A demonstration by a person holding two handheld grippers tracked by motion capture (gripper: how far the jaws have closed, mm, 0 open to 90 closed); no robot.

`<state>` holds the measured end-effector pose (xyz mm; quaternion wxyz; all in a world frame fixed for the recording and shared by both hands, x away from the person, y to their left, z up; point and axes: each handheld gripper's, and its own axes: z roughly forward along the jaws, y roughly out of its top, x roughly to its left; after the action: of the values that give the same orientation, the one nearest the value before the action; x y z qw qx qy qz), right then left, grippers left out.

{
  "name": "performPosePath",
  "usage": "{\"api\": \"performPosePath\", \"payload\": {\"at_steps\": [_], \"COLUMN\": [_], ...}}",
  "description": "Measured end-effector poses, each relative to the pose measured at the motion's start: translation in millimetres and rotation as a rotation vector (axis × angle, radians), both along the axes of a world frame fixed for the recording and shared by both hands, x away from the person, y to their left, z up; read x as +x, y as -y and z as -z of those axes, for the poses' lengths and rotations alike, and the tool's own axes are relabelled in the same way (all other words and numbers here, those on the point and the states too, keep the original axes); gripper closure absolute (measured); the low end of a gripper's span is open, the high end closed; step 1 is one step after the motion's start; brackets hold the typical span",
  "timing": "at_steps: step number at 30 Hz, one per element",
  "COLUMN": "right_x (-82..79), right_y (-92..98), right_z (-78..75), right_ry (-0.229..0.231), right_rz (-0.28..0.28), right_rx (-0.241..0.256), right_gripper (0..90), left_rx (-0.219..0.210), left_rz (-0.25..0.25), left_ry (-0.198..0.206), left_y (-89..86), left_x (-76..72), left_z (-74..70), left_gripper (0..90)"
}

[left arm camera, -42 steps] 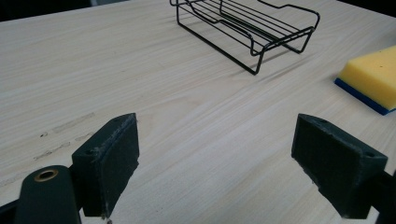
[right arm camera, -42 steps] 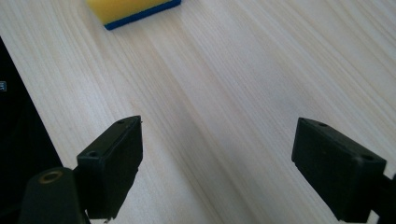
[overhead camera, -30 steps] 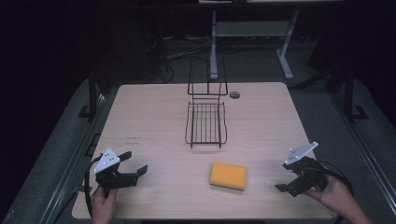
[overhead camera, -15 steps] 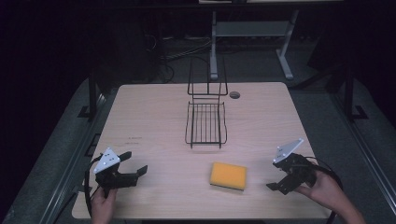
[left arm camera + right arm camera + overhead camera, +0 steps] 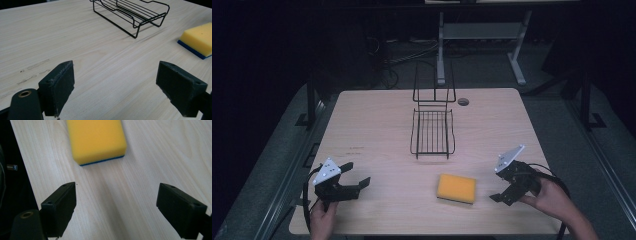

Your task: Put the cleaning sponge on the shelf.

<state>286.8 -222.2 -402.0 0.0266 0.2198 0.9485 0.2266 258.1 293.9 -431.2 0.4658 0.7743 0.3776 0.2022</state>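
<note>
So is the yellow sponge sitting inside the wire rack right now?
No, the sponge lies flat on the table, apart from the wire rack.

Yellow sponge, blue underside, flat on table, near front edge.

You have no legible text, label, brand or number to read here; the faint marks on the table stay unreadable.
</note>
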Motion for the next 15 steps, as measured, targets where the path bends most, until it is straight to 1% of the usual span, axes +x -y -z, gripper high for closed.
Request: {"api": "performPosePath", "payload": {"at_steps": [6, 15], "right_x": [3.2, 6.1], "right_y": [-7.1, -14.7], "right_z": [-2.0, -0.6], "right_ry": [-0.003, -0.013], "right_rz": [-0.015, -0.035], "right_rx": [-0.007, -0.011], "right_gripper": [15.9, 15.7], "left_rx": [-0.001, 0.002], "left_rz": [0.0, 0.001], "left_ry": [0.002, -0.001], "left_y": [0.0, 0.4], "left_x": [-0.1, 0.3], "left_z": [-0.4, -0.2], "left_gripper": [14.5, 14.5]}}
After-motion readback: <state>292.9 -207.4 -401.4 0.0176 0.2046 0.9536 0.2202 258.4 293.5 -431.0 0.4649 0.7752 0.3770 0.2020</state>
